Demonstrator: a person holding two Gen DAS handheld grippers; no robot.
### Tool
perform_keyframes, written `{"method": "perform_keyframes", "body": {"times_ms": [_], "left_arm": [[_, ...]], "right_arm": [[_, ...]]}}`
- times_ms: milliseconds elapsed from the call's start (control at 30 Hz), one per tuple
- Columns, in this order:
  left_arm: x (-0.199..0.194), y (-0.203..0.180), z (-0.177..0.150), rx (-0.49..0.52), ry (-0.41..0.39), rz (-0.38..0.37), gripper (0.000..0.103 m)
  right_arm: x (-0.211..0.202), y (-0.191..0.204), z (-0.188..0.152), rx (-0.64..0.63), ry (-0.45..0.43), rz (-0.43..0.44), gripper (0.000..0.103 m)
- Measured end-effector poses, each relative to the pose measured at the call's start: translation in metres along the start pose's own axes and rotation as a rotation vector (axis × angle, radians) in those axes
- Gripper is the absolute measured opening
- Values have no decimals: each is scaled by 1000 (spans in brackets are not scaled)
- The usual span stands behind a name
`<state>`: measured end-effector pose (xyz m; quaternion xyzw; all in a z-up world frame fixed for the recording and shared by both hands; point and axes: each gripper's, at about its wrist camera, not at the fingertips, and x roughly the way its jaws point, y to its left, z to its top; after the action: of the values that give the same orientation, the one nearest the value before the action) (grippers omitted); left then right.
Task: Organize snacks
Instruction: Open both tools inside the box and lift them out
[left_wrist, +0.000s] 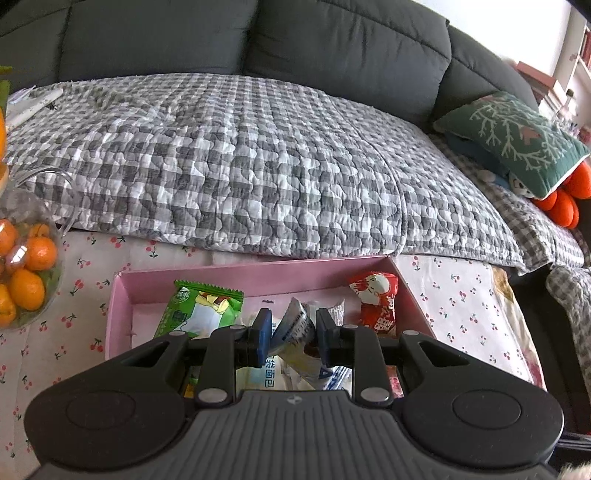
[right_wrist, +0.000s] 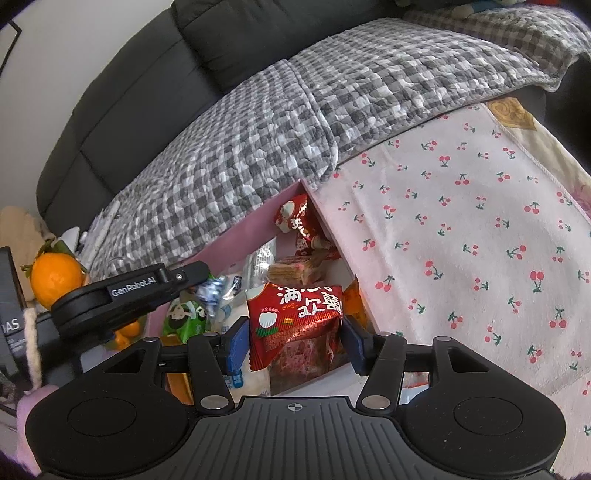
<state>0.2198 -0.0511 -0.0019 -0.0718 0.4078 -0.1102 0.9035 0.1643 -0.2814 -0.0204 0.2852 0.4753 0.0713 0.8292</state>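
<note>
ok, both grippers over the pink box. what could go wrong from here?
1. The right gripper straddles the red packet, and no pad clearly presses on it; lifting now may leave it behind or drop it.
2. The left gripper pinches only a thin silver-blue wrapper, which could slip or tear.
3. Both work in the crowded pink box; the grippers could collide.

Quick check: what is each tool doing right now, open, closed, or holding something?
Left tool: closed on a small blue-and-white snack packet.
Right tool: open, its pads clear of the red snack bag between them.
</note>
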Motion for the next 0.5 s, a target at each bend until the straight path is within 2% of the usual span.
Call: {"method": "perform_keyframes", "body": {"times_ms": [33, 167, 367, 500], "left_arm": [[1, 0, 0, 7, 1, 4, 29], [0, -1, -1, 27, -7, 26, 51], [-2, -2, -1, 42, 2, 37, 66], [-6, -3, -2, 52, 10, 39, 71]], "right_arm": [[0, 0, 0, 1, 0, 1, 64], [-2, 1, 0, 7, -8, 10, 73], [-2, 2, -1, 12, -7, 5, 76], [-4, 3, -1, 12, -13, 4, 81]]}}
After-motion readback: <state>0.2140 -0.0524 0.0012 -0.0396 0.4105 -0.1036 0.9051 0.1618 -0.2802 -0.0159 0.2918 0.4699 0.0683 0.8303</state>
